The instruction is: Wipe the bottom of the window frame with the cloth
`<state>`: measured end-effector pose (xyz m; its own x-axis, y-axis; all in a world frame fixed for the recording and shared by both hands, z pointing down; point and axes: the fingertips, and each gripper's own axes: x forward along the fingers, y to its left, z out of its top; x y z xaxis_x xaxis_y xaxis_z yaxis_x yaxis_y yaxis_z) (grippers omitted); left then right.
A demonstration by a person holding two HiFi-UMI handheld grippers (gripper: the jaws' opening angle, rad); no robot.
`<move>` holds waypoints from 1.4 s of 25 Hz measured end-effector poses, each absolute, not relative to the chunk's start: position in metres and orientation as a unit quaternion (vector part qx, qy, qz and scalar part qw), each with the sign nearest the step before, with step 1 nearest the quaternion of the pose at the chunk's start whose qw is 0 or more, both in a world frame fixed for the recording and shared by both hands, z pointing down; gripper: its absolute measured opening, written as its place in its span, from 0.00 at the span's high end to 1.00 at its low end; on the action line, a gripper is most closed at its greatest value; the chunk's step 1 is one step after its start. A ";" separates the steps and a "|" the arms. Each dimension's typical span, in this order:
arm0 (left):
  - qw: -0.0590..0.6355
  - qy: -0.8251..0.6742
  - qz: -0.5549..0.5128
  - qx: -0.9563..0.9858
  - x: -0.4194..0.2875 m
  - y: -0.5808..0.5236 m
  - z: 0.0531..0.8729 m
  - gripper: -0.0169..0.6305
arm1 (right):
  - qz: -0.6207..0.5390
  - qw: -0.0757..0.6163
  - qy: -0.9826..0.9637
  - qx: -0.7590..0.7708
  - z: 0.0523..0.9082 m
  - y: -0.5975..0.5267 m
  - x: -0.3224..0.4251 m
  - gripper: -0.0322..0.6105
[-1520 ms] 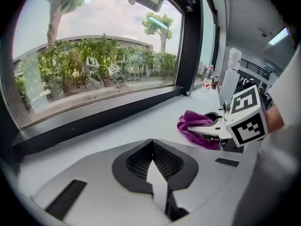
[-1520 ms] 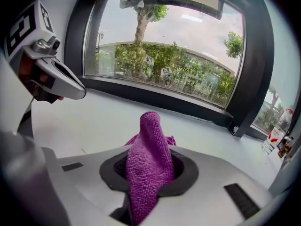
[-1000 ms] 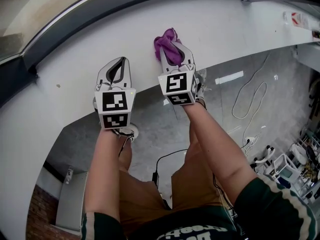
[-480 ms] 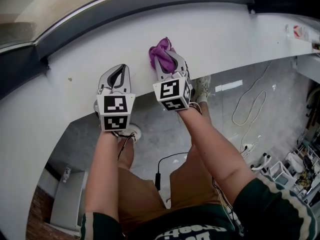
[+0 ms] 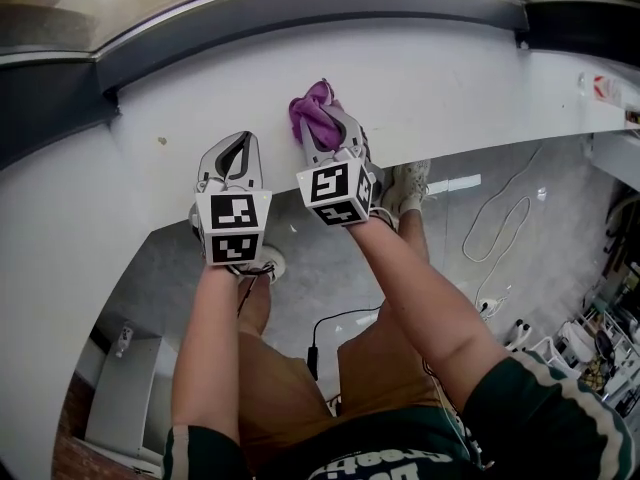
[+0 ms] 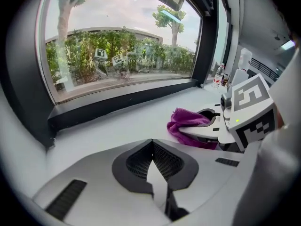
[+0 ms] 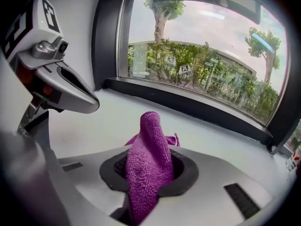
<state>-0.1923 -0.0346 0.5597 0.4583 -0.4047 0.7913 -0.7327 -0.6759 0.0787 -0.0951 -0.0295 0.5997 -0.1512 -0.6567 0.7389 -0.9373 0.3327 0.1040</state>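
A purple cloth (image 5: 313, 116) is clamped in my right gripper (image 5: 322, 128), which is shut on it and holds it over the white sill (image 5: 440, 78). In the right gripper view the cloth (image 7: 149, 166) stands up between the jaws, with the dark bottom rail of the window frame (image 7: 197, 108) beyond it. My left gripper (image 5: 235, 151) hovers over the sill to the left, shut with nothing in it. The left gripper view shows its closed tips (image 6: 153, 145), the cloth (image 6: 187, 126) to the right, and the dark frame rail (image 6: 117, 105) ahead.
The dark frame rail (image 5: 300, 13) runs along the sill's far edge, with a dark upright (image 6: 28, 79) at left. A small dark speck (image 5: 162, 141) lies on the sill. Below the sill's near edge are a grey floor, cables (image 5: 495, 218) and the person's legs.
Both grippers have slid leftward along the sill, the right one carrying the cloth with it. Both jaws stay as they were.
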 end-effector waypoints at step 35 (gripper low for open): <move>0.266 -0.480 0.385 0.742 -0.369 -0.061 0.532 0.96 | 0.155 0.373 -0.821 0.403 0.600 -0.054 -0.303 0.82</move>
<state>-0.3691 -0.0610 0.5321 0.2434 -0.5075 0.8265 -0.9173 -0.3973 0.0261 -0.3033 -0.0543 0.5999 -0.3974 -0.5462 0.7374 -0.7778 0.6269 0.0451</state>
